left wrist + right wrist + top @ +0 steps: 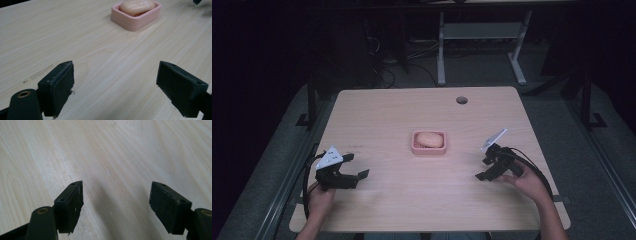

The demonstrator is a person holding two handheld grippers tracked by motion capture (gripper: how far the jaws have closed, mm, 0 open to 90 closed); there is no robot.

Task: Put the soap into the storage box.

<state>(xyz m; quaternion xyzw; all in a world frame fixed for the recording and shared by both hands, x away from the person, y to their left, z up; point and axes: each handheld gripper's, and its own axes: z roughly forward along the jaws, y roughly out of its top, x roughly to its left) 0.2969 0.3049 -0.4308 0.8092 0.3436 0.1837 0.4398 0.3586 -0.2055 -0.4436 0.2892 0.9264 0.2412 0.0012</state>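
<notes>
A pale wooden table (377, 115) with rounded corners spreads across the middle of the high view, with dark floor and a white desk frame in the upper part of the frame beyond it. Near the table's centre sits a pink rectangular soap dish (429, 149), its long axis running left to right across the frame, and in it lies a peach-coloured oval bar of soap (430, 139) with its length along the same line. The left gripper (353, 166), black with a grey three-cornered plate on top, is at the lower left of the frame, its jaws spread wide and holding nothing. The right gripper (484, 169), of the same make, is at the lower right, likewise spread and empty. The dish lies between the two, up and toward the centre from each, so the left gripper would travel up and to the right and the right gripper up and to the left. The right one looks somewhat nearer. In the left gripper view the dish (136, 18) stands at the upper right of the frame with the soap (137, 6) in it, well apart from the pads (58, 86), so that gripper already half faces it. In the right gripper view the pads (71, 205) frame bare wood, which suggests it would need turning first.
</notes>
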